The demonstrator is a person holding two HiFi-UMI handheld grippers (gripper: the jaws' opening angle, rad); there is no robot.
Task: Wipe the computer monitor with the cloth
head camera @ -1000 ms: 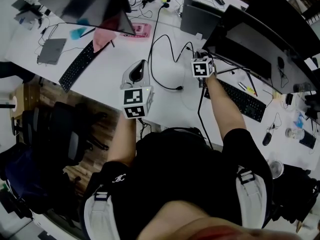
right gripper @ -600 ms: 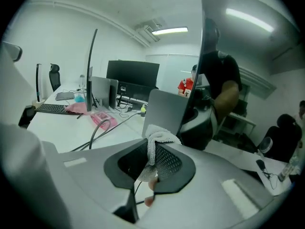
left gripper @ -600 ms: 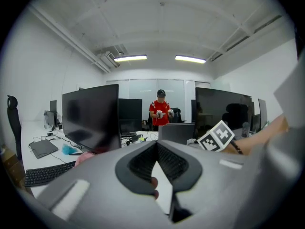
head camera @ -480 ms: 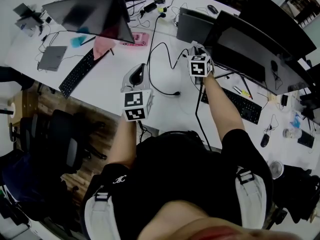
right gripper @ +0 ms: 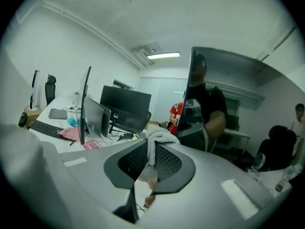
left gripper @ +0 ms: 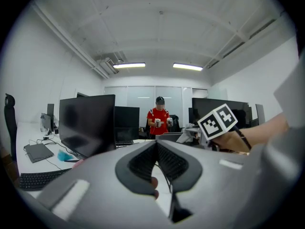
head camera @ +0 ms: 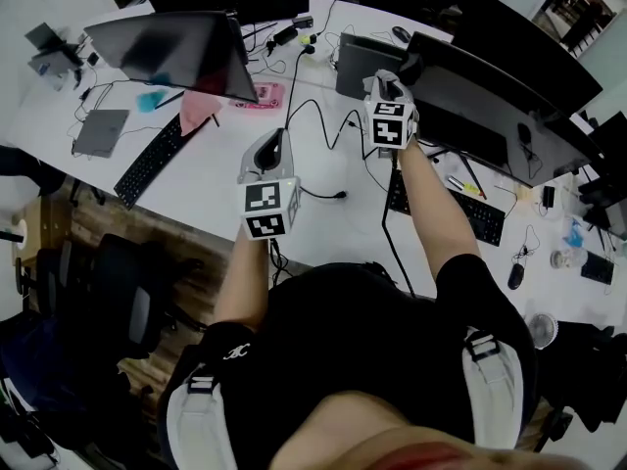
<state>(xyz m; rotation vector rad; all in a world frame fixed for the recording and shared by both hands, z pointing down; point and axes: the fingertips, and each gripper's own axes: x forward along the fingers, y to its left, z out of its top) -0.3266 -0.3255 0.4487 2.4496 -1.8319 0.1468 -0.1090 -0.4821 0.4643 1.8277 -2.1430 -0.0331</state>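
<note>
Head view: white tabletop (head camera: 220, 179) carries screens, keyboards and cables. The computer monitor (head camera: 485, 106) stands toward the tabletop's right end with its screen dark, and a black keyboard (head camera: 458, 204) lies at its foot near the front edge. The right gripper (head camera: 389, 88) is held at the monitor's left edge. The left gripper (head camera: 275, 140) is held over the middle of the tabletop near the front edge, well apart from the monitor. A black cable (head camera: 318, 116) loops across the tabletop between the two grippers. Toward the left end stands a second monitor (head camera: 176, 49), with a pink rag (head camera: 201, 108) and another keyboard (head camera: 149, 160) below it.

Right gripper view: jaws are closed on the cloth (right gripper: 159, 138), a pale grey towelling piece. It is pinched between the pads and bunches up above the tips. The monitor's left edge rises just behind the cloth, and the dark screen reflects the person. I cannot tell whether the cloth touches the glass.

Left gripper view: jaws are closed, the tips meet, and nothing is held between them. The right gripper's marker cube (left gripper: 217, 122) shows to the right. A person in a red shirt (left gripper: 159, 120) stands in the background.
</note>
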